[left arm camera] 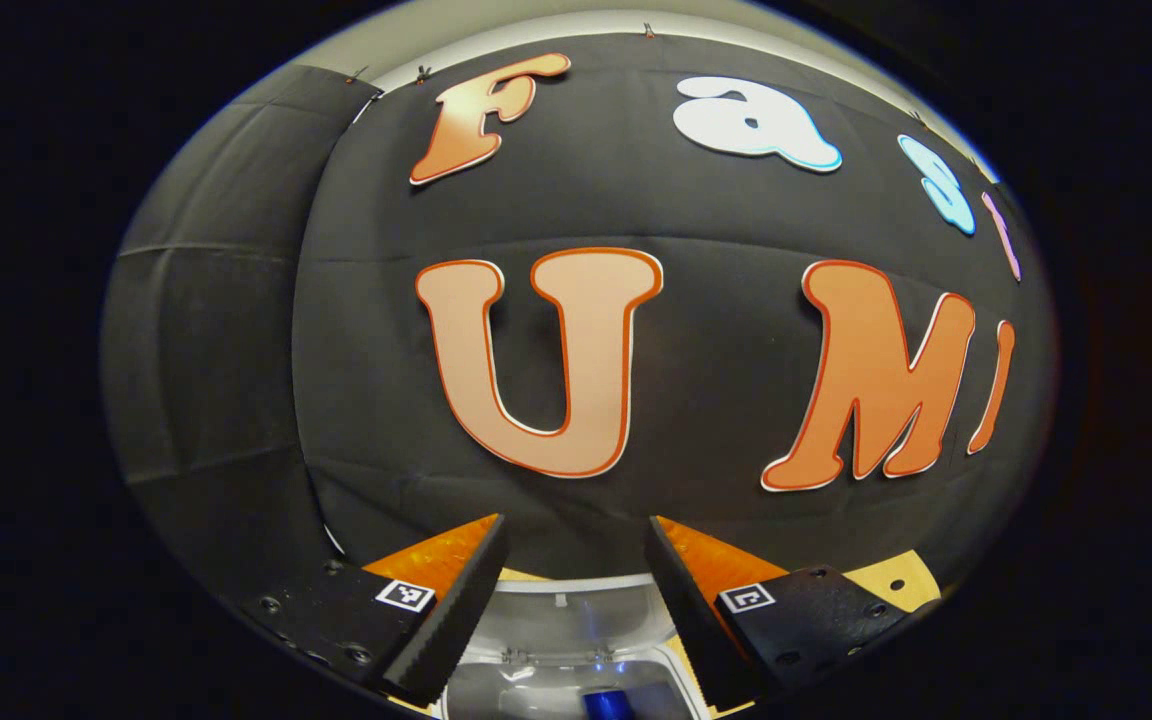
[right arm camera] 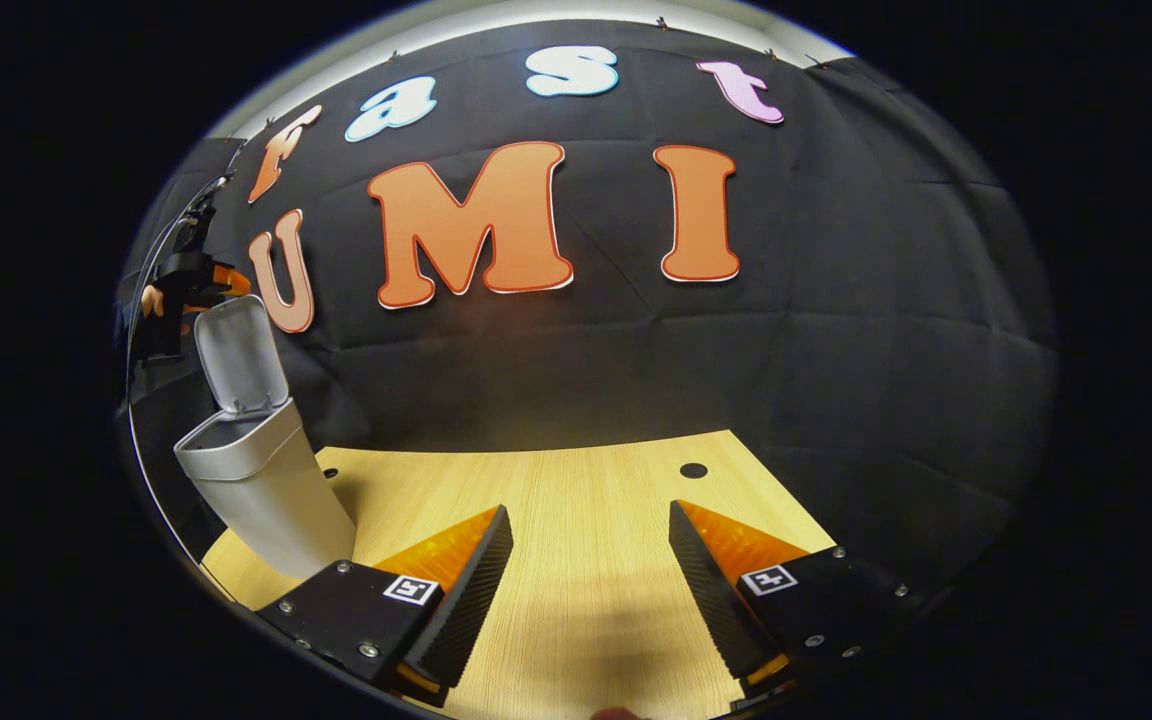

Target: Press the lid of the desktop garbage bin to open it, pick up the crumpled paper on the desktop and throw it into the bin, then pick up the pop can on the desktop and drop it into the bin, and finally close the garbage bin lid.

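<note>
The left tongs [left arm camera: 576, 590] are hanging directly over the open garbage bin [left arm camera: 556, 680], fingers spread wide and gripping nothing, while a blue pop can [left arm camera: 604, 704] is showing inside the bin's mouth at the bottom edge of the left gripper view. The right tongs [right arm camera: 586, 585] are likewise standing wide open and empty above the bare wooden desk [right arm camera: 586, 500] (two small dark holes are dotting its far edge). In the right gripper view the bin [right arm camera: 261, 480] is sitting at the desk's left side, its lid [right arm camera: 236, 355] tilting upright, with the left tongs [right arm camera: 181, 290] hovering just above that lid.
</note>
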The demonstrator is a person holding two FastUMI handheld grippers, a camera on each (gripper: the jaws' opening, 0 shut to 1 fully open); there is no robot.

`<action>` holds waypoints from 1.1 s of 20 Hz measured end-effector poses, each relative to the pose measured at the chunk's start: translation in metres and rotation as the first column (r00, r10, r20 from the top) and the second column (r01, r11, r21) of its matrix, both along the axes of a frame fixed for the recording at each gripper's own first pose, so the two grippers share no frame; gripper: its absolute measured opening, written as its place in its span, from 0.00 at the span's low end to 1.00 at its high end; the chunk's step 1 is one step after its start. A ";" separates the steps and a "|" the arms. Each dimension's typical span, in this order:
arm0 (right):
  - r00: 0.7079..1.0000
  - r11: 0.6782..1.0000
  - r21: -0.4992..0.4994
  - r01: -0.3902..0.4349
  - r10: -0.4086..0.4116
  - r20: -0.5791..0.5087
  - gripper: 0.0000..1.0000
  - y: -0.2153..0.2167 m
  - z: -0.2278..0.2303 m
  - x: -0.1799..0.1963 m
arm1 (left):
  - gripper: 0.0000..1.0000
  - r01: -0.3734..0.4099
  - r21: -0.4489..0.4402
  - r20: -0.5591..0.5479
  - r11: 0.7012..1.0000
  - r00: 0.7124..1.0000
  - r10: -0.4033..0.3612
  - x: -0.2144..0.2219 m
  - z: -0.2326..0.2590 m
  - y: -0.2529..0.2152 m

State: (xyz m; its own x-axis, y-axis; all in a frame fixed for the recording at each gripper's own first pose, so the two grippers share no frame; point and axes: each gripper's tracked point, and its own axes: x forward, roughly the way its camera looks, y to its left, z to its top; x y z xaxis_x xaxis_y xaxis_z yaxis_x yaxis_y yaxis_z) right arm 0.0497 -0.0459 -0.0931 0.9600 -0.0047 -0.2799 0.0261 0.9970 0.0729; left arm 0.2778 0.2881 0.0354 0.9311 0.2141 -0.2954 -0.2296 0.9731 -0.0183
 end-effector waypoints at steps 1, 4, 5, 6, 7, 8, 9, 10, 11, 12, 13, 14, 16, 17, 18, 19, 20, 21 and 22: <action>1.000 1.000 -0.002 -0.001 0.001 0.000 0.94 0.000 0.000 0.000 | 0.88 0.004 -0.007 -0.005 1.000 1.000 -0.005 -0.002 0.000 -0.004; 1.000 1.000 -0.001 -0.017 0.017 -0.001 0.94 0.004 0.000 0.000 | 0.88 0.017 -0.026 -0.030 1.000 0.999 -0.017 -0.022 -0.003 -0.011; 1.000 1.000 -0.001 -0.022 0.022 -0.001 0.94 0.005 0.000 -0.001 | 0.88 0.021 -0.030 -0.036 0.999 0.999 -0.023 -0.030 -0.004 -0.015; 1.000 1.000 0.000 -0.028 0.028 0.002 0.94 0.006 0.001 -0.001 | 0.88 0.022 -0.039 -0.049 0.999 0.999 -0.024 -0.038 -0.008 -0.019; 0.999 0.999 -0.001 -0.033 0.033 0.004 0.94 0.007 0.001 -0.001 | 0.88 0.029 -0.042 -0.061 0.999 0.998 -0.032 -0.047 -0.011 -0.023; 0.999 0.999 -0.002 -0.036 0.036 0.004 0.94 0.008 0.000 -0.001 | 0.89 0.032 -0.050 -0.075 0.998 0.997 -0.036 -0.056 -0.016 -0.028; 0.999 0.999 -0.001 -0.042 0.042 0.003 0.94 0.008 0.000 -0.003 | 0.89 0.038 -0.066 -0.094 0.997 0.995 -0.044 -0.065 -0.022 -0.033; 0.999 0.999 -0.002 -0.045 0.045 0.002 0.94 0.009 0.000 -0.002 | 0.89 0.042 -0.080 -0.113 0.996 0.992 -0.050 -0.073 -0.030 -0.037; 0.999 0.999 0.000 -0.050 0.050 0.004 0.94 0.010 0.001 -0.003 | 0.89 0.052 -0.091 -0.132 0.994 0.989 -0.064 -0.080 -0.040 -0.043; 0.998 0.999 0.001 -0.054 0.054 0.006 0.94 0.012 0.002 -0.002 | 0.89 0.060 -0.101 -0.159 0.993 0.984 -0.076 -0.088 -0.051 -0.048; 0.998 0.998 0.003 -0.060 0.060 0.007 0.94 0.014 0.002 -0.002 | 0.89 0.063 -0.105 -0.189 0.992 0.979 -0.083 -0.095 -0.063 -0.052; 0.998 0.998 0.004 -0.066 0.066 0.008 0.94 0.016 0.003 -0.002 | 0.89 0.058 -0.107 -0.227 0.993 0.971 -0.081 -0.103 -0.074 -0.054; 0.997 0.997 0.000 -0.076 0.076 0.012 0.94 0.017 0.003 -0.002 | 0.89 0.050 -0.124 -0.276 0.991 0.958 -0.083 -0.118 -0.094 -0.061; 0.997 0.997 -0.003 -0.079 0.079 0.012 0.94 0.018 0.002 -0.002 | 0.89 0.047 -0.132 -0.296 0.990 0.951 -0.085 -0.124 -0.101 -0.063; 0.997 0.997 -0.004 -0.081 0.081 0.013 0.94 0.018 0.002 -0.002 | 0.90 0.041 -0.142 -0.311 0.989 0.947 -0.083 -0.130 -0.107 -0.065; 0.996 0.996 -0.004 -0.084 0.084 0.011 0.94 0.019 0.002 -0.003 | 0.90 0.040 -0.151 -0.329 0.988 0.940 -0.088 -0.138 -0.113 -0.068; 0.996 0.996 -0.005 -0.087 0.087 0.008 0.94 0.018 0.000 -0.003 | 0.90 0.035 -0.156 -0.343 0.987 0.935 -0.087 -0.142 -0.118 -0.069; 0.996 0.996 -0.006 -0.088 0.088 0.005 0.94 0.019 -0.001 -0.004 | 0.90 0.031 -0.161 -0.362 0.986 0.928 -0.088 -0.147 -0.125 -0.072; 0.996 0.996 -0.005 -0.089 0.089 0.004 0.94 0.018 -0.002 -0.004 | 0.90 0.031 -0.163 -0.380 0.986 0.920 -0.092 -0.153 -0.131 -0.075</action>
State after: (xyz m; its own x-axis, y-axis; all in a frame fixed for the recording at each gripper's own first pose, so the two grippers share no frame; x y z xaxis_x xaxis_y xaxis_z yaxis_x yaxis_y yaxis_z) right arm 0.0457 -0.0279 -0.0951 0.9579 0.0792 -0.2760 -0.0628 0.9957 0.0678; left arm 0.1244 0.2130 -0.0957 0.7482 0.0852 -0.6580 -0.1884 0.9782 -0.0876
